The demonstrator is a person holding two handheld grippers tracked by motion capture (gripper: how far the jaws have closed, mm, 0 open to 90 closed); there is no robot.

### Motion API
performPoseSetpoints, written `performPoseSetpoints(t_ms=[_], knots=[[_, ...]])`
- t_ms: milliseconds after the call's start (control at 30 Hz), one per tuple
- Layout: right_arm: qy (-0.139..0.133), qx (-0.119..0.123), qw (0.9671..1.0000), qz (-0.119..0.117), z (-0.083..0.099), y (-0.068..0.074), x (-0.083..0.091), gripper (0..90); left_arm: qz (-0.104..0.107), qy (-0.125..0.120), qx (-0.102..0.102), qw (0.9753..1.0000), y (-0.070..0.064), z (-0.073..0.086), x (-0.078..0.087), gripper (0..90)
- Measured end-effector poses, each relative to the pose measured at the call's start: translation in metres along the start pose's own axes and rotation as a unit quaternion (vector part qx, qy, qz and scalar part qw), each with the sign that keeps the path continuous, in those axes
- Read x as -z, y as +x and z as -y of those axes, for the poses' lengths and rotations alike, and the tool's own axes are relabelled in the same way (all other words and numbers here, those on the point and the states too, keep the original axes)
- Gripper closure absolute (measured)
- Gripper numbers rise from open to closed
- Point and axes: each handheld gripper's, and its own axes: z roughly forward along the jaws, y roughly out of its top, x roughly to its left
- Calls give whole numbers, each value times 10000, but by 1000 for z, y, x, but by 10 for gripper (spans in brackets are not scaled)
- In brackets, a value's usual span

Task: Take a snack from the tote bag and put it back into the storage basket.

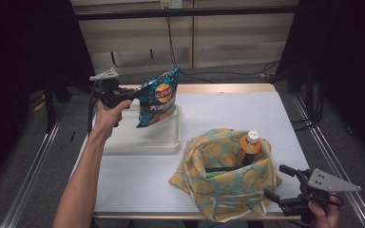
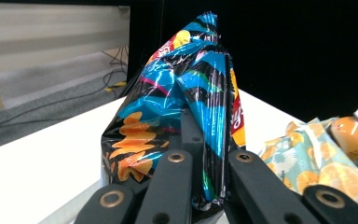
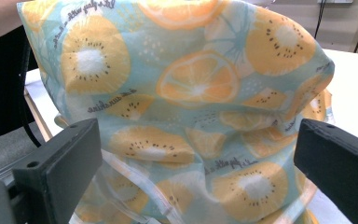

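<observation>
My left gripper (image 1: 134, 93) is shut on the edge of a blue and black crisp bag (image 1: 158, 97), which hangs in the air above a white tray (image 1: 142, 142). In the left gripper view the crisp bag (image 2: 182, 98) is pinched between the two jaws. A fruit-print cloth bag (image 1: 223, 173) stands open on the table's near right, with an orange drink bottle (image 1: 249, 146) upright inside it. My right gripper (image 1: 279, 183) is open just to the right of the cloth bag (image 3: 200, 102), with nothing between its fingers.
The white table (image 1: 228, 109) has bare room behind and to the right of the cloth bag. Metal rails run along both sides of the table. Cables lie on the floor beyond its far edge.
</observation>
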Motion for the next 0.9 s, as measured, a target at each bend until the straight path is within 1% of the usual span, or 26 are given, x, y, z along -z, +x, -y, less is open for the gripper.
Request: performPoseSetpoints(t_ms=[67, 133, 167, 233, 300, 433, 533, 567, 633, 700, 767, 833, 900], knots=[[15, 3, 10000, -16, 0, 0, 0, 2, -18, 61, 13, 10000, 2, 3, -3, 900], [24, -1, 10000, -25, 0, 0, 0, 2, 20, 123, 17, 9999, 2, 4, -6, 900], [17, -4, 10000, -24, 0, 0, 0, 2, -4, 159, 10, 9999, 1, 4, -7, 899], [13, -4, 10000, -21, 0, 0, 0, 2, 26, 158, 11, 9999, 2, 5, -7, 899], [22, 24, 10000, -20, 0, 0, 0, 2, 31, 172, 85, 9998, 3, 8, -7, 899], [26, 23, 10000, -22, 0, 0, 0, 1, 64, 231, 64, 9997, 3, 9, -8, 899], [21, 3, 10000, -23, 0, 0, 0, 1, 95, 222, 150, 9996, 5, 12, -10, 897], [34, -4, 10000, -22, 0, 0, 0, 1, 98, 282, 159, 9994, 7, 13, -13, 896], [26, 6, 10000, -23, 0, 0, 0, 1, 95, 295, 198, 9993, 8, 14, -15, 896], [26, 3, 10000, -21, 0, 0, 0, 1, 68, 369, 213, 9991, 11, 16, -17, 895], [21, 2, 10000, -18, 0, 0, 0, 1, 95, 320, 304, 9990, 13, 18, -18, 893], [17, 0, 10000, -17, 0, 0, 0, 1, 55, 303, 347, 9989, 17, 18, -17, 892], [20, -1, 10000, -15, 0, 0, 1, 1, 14, 338, 356, 9988, 20, 19, -17, 888]])
